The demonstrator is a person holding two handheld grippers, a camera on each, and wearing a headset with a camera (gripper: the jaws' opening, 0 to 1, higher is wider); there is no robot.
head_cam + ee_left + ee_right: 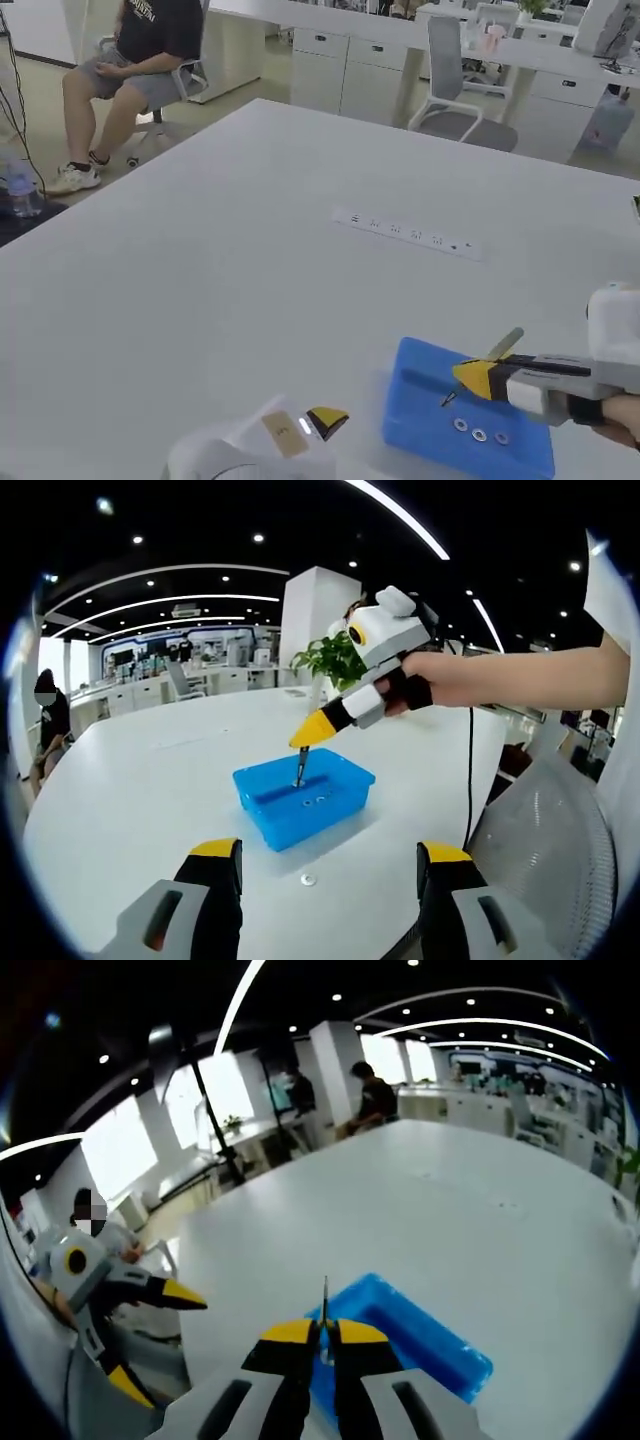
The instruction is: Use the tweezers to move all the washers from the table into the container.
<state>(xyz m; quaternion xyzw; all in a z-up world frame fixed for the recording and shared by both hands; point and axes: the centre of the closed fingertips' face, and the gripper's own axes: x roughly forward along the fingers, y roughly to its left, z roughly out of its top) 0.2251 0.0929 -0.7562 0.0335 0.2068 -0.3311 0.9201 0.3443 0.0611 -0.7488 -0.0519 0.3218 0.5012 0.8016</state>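
Mostly done: three washers (479, 435) sit in the container (415, 370), and one washer (308, 880) is left on the desk (250, 260), near the container's front wall. Right hand-held gripper (478, 378) is pressed together on the tweezers (300, 768), tips down at the container; whether they carry a washer is too small to tell. Left hand-held gripper (330, 852) is spread, empty. Count: four washers, one tweezers, one container.
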